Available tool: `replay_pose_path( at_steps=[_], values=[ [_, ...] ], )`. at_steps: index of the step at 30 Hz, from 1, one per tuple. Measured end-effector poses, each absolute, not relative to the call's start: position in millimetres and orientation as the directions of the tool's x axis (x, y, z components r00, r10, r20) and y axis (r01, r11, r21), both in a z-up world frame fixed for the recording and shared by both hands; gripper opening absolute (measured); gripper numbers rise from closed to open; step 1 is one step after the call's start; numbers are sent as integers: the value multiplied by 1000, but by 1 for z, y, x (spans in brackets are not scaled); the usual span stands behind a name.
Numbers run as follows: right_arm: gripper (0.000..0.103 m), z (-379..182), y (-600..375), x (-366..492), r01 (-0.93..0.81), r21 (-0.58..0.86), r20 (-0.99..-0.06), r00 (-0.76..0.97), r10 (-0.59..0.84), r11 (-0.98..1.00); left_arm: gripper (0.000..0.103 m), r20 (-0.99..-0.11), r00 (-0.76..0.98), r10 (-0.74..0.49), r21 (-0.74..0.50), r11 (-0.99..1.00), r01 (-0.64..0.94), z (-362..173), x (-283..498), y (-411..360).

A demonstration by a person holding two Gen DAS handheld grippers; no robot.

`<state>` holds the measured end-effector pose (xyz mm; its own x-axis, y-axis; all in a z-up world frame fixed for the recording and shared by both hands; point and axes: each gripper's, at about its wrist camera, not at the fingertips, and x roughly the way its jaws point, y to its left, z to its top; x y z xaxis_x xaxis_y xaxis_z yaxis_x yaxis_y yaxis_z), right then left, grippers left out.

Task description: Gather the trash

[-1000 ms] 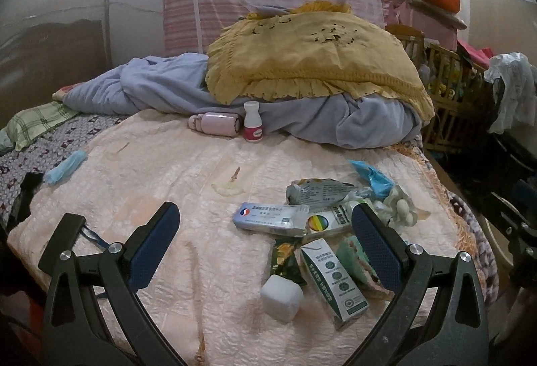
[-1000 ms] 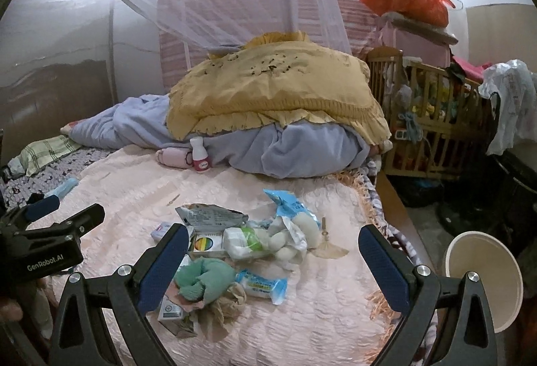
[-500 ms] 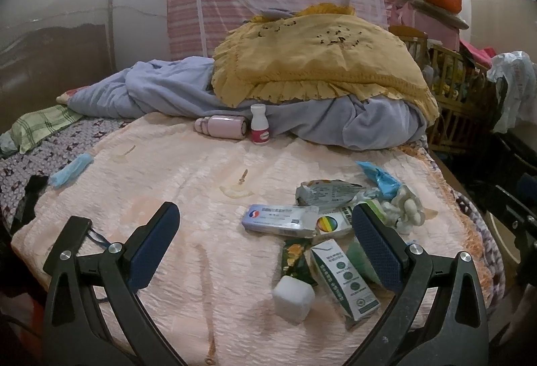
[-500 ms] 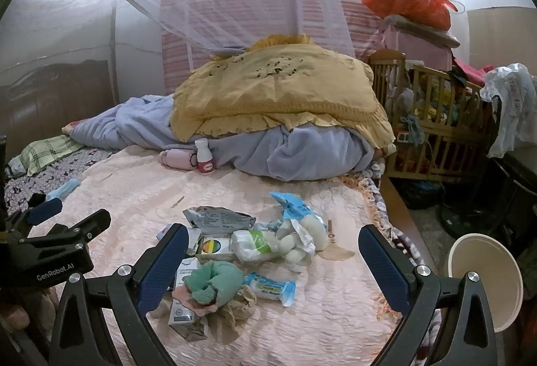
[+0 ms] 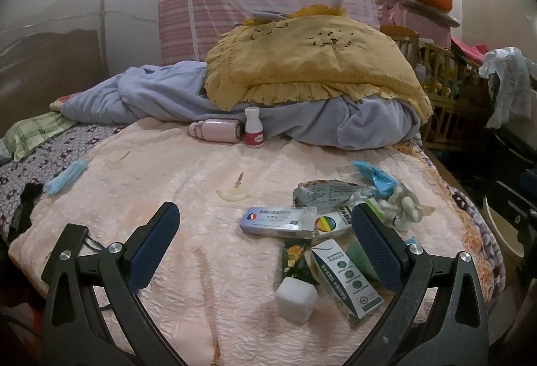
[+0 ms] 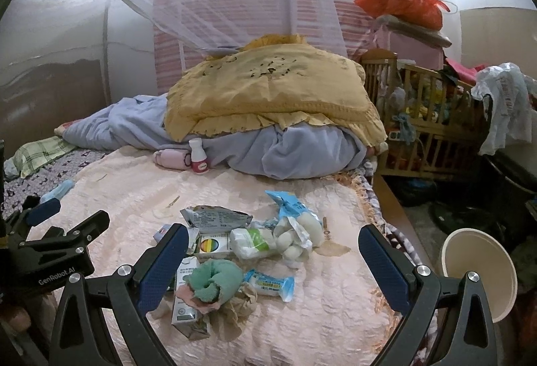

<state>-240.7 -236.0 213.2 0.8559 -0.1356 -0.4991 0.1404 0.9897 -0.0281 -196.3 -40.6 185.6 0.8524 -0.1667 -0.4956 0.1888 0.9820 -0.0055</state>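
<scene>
Trash pile (image 6: 241, 252) lying on the pink bed cover (image 5: 167, 171), near the right edge of the bed. Mostly light stuff: soft green cloth (image 6: 214, 278), crinkly wrappers, thin paper boxes (image 5: 345, 278). Easy to squash, maybe slippery; best pinched at a box's middle or a wrapper's loose end. Left hand-held gripper (image 5: 265, 248) wide apart, holding nothing. Right hand-held gripper (image 6: 272, 262) wide apart too, holding nothing. White bin (image 6: 480, 272) beside the bed, looking bare inside.
</scene>
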Motion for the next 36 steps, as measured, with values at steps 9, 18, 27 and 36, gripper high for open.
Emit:
replay_pose_path(
  at_steps=[9,18,27,36],
  values=[
    [100,209,-225,-235,110,-21,-530,842,-104,994,102,-507,850,-140,1,987,164,180,-193,-35],
    [100,197,-221,-221,34,-15,-567,823,-36,999,102,-535,840,-91,30,992,126,171,-194,-38],
    [100,184,-247,-207,4,-5,-623,782,-7,1000,102,-584,799,-140,-25,988,155,168,-182,-22],
    [69,138,-247,-189,-167,120,-756,624,199,979,102,-686,674,-274,-122,956,265,128,-183,-12]
  ],
)
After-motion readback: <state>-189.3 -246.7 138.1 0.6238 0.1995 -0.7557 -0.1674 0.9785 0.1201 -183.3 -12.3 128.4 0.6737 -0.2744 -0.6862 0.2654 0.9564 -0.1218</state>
